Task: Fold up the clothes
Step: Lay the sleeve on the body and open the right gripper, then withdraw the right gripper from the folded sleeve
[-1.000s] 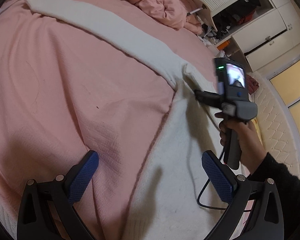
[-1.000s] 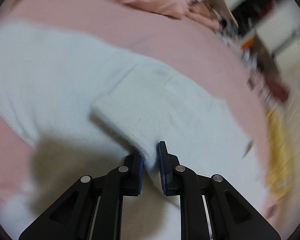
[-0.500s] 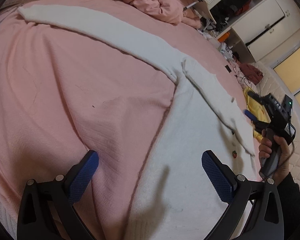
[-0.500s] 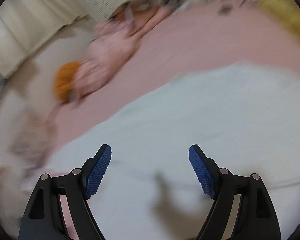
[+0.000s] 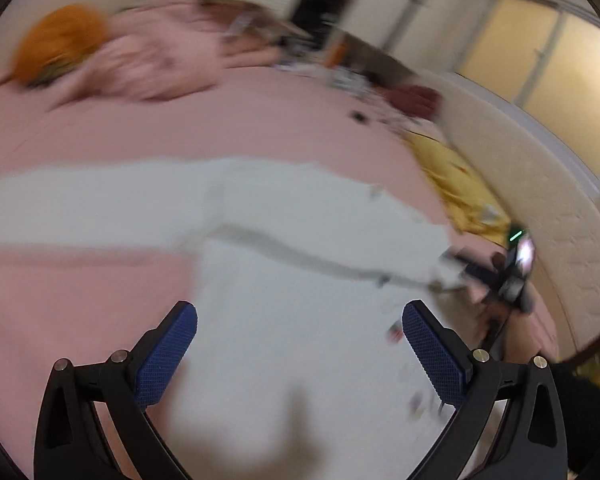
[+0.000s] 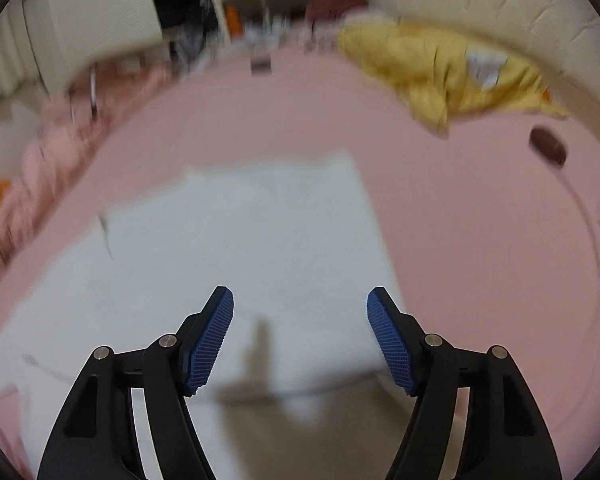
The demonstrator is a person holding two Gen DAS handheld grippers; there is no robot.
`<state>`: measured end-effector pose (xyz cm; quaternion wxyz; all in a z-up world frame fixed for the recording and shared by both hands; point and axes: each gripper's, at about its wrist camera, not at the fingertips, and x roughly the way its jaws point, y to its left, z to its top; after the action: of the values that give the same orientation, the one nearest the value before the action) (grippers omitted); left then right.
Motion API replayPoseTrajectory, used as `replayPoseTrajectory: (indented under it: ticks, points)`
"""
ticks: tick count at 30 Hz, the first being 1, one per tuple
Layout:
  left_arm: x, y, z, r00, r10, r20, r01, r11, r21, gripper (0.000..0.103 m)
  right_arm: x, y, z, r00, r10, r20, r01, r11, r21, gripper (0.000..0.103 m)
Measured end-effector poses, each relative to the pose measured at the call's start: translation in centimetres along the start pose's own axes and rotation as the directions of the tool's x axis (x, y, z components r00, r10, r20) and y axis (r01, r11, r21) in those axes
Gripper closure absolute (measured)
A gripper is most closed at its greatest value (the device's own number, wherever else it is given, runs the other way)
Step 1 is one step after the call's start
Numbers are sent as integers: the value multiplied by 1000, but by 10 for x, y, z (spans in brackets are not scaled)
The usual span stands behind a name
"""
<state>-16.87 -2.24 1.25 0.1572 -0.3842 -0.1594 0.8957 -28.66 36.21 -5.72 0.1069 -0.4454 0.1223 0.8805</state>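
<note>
White garment (image 5: 300, 320) lies flat on the pink bedspread (image 5: 80, 300), under and ahead of my 2 claws. Judged soft, light, limp: pinch at a hem or sleeve edge. 1 sleeve (image 5: 320, 216) lies folded across the body. Left claw (image 5: 300, 354) spread, empty; right claw (image 6: 300, 340) spread, empty. Blurred views.

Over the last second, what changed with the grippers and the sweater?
The right gripper let go: a second ago it was shut on the sweater's sleeve, which it folded across the body; now it is open above the sweater. The left gripper swung up and rightward, both views blurred. Unchanged: left gripper open and empty, sweater on the pink bed cover.
</note>
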Motion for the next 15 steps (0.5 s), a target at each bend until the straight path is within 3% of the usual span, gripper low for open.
replayPoseTrajectory:
  ticks: [2, 5, 7, 10, 12, 15]
  points:
    - [42, -28, 32, 1000, 15, -23, -14, 997, 79, 1, 20, -3, -7, 996, -56, -72, 48, 994, -101, 35]
    - [116, -50, 68, 988, 135, -72, -122, 979, 164, 1, 3, 8, -1, 998, -52, -41, 44, 983, -180, 35]
    - [150, -48, 71, 981, 149, -127, -127, 978, 163, 1, -13, 4, -4, 1000, 7, 13, -5, 982, -190, 35]
    - [195, -29, 61, 950, 200, -238, -168, 974, 150, 7, 17, -7, -9, 997, -20, -68, 5, 978, -209, 35]
    - [200, -14, 52, 944, 215, -252, -184, 973, 140, 15, 16, -13, -13, 1000, 12, -28, -18, 973, -229, 35]
    - [189, -13, 50, 936, 260, -237, -226, 960, 162, 15, 19, -17, -15, 1000, 26, -16, -29, 974, -226, 35]
